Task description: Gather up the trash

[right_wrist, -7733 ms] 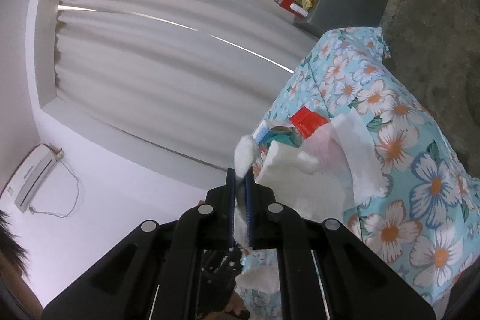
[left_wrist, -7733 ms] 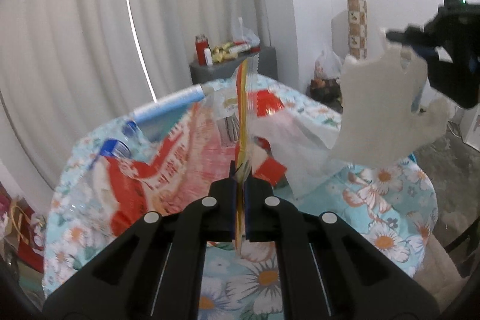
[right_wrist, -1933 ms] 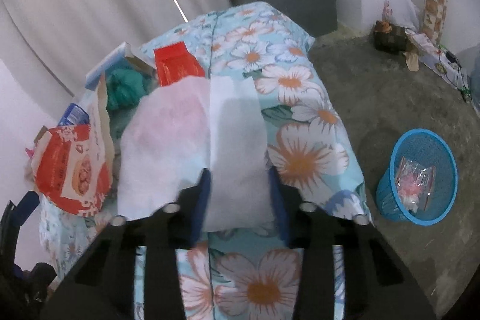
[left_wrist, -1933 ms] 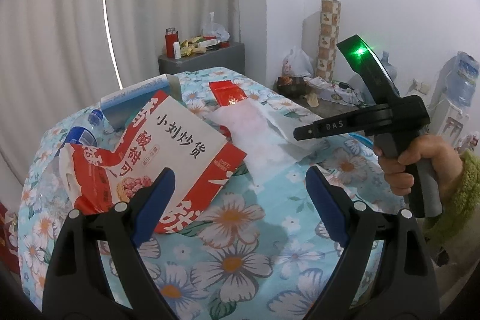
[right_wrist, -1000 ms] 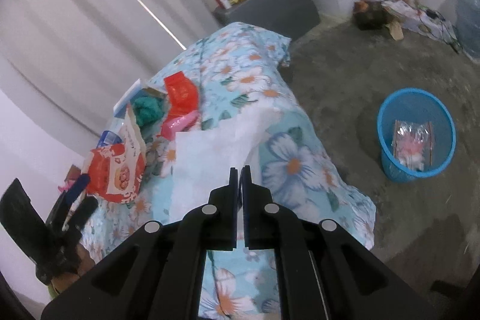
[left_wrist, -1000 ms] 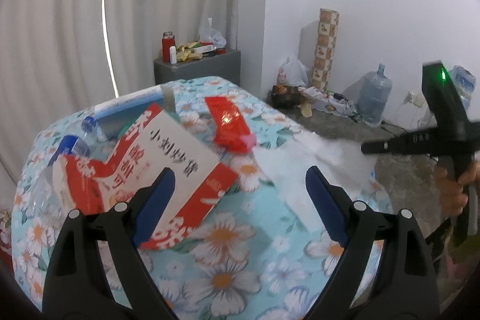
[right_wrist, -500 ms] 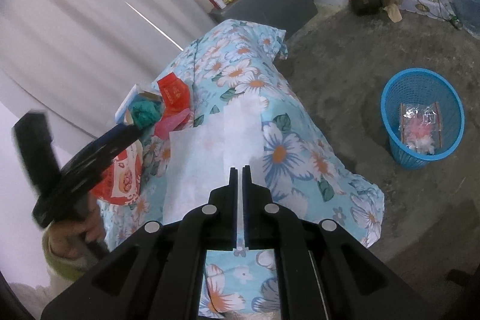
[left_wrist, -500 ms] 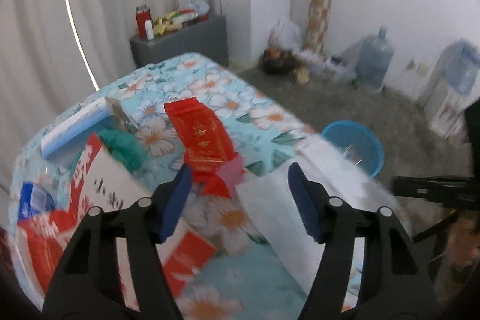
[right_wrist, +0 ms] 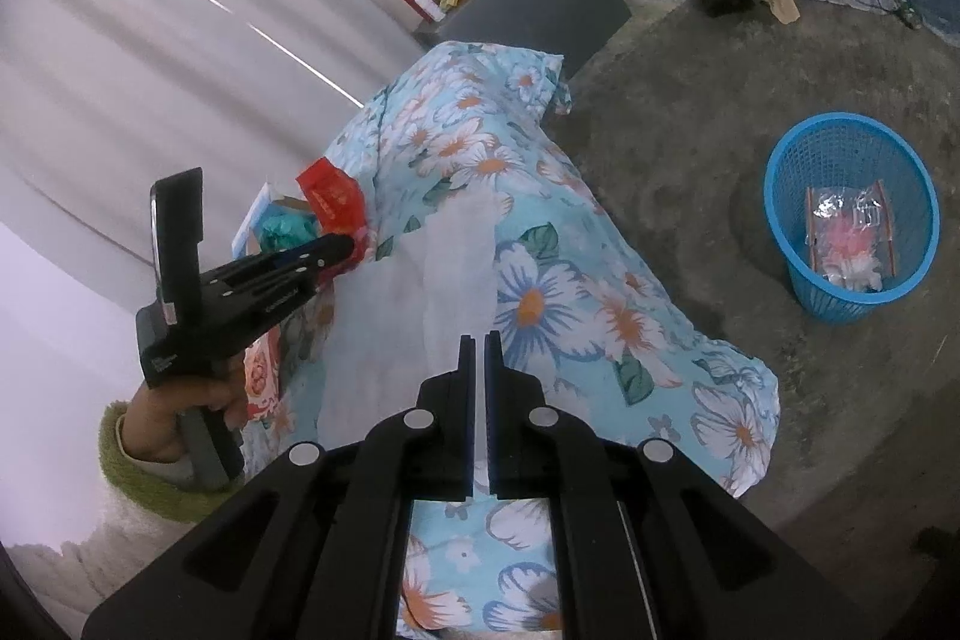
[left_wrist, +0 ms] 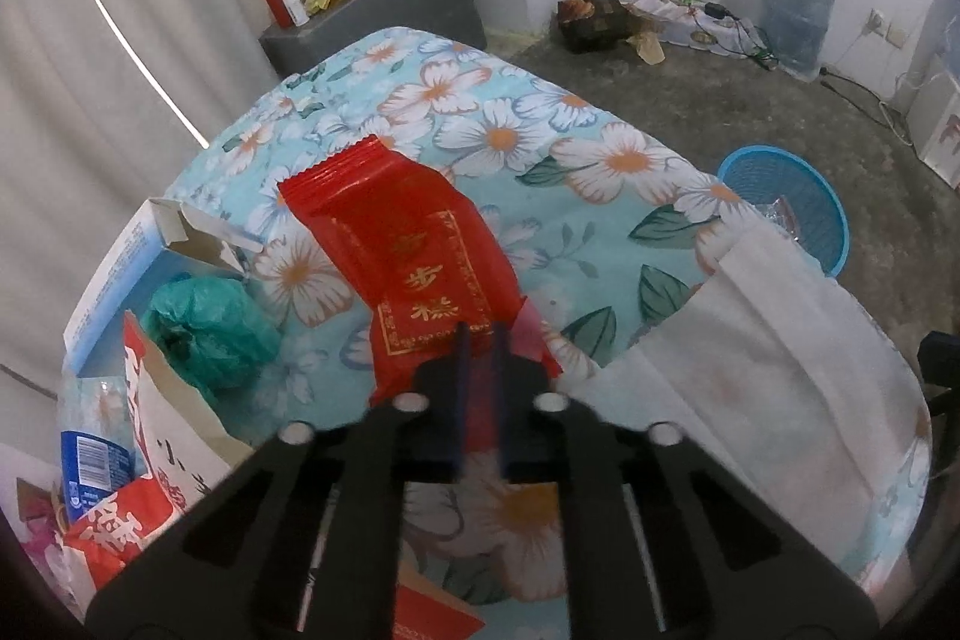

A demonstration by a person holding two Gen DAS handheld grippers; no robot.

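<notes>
Now we are clamping our left gripper (left_wrist: 480,334) on the near end of the red packet (left_wrist: 408,244), its jaws having just closed. Our right gripper (right_wrist: 478,340) is pinching the white tissue (right_wrist: 420,316) stretching ahead; the blue basket (right_wrist: 780,196) is sitting off to its right.

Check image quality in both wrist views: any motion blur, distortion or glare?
Left wrist: left gripper smeared by motion, red packet legible, bright slit between the curtains. Right wrist: sharp, strong fisheye bend, blue basket clear.
</notes>
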